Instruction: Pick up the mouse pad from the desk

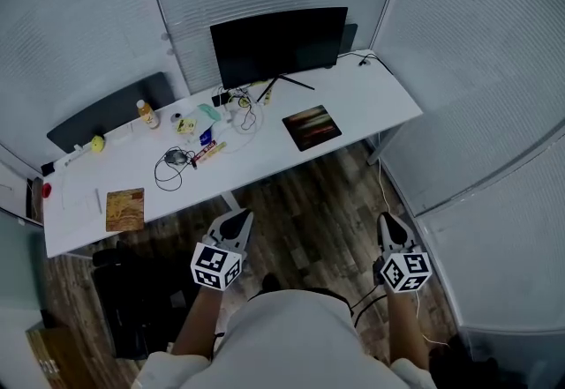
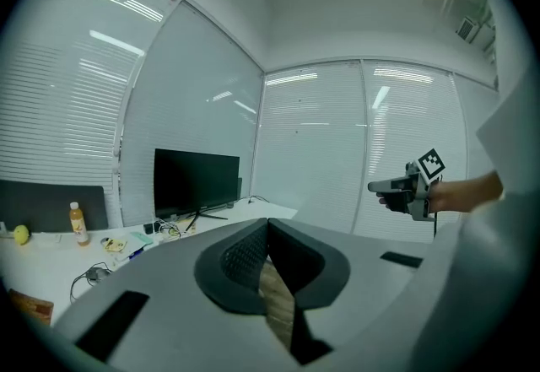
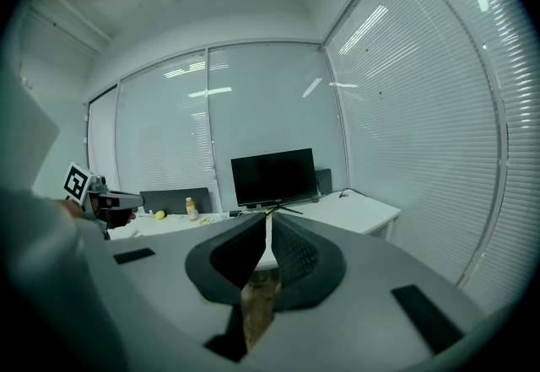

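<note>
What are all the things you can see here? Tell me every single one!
desk: one, white, along the walls with blinds
monitor: one, black, at the back of the desk
mouse pad: one, dark with reddish streaks, in front of the monitor, toward the right
bottle: one, orange, left of the monitor
ball: one, yellow, left of the bottle
cables: one tangle, black, middle of the desk
flat square: one, brown, near left part of the desk
floor: brown wood, in front of the desk
left claw: one, grey, shut and empty, over the floor
right claw: one, grey, shut and empty, over the floor
</note>
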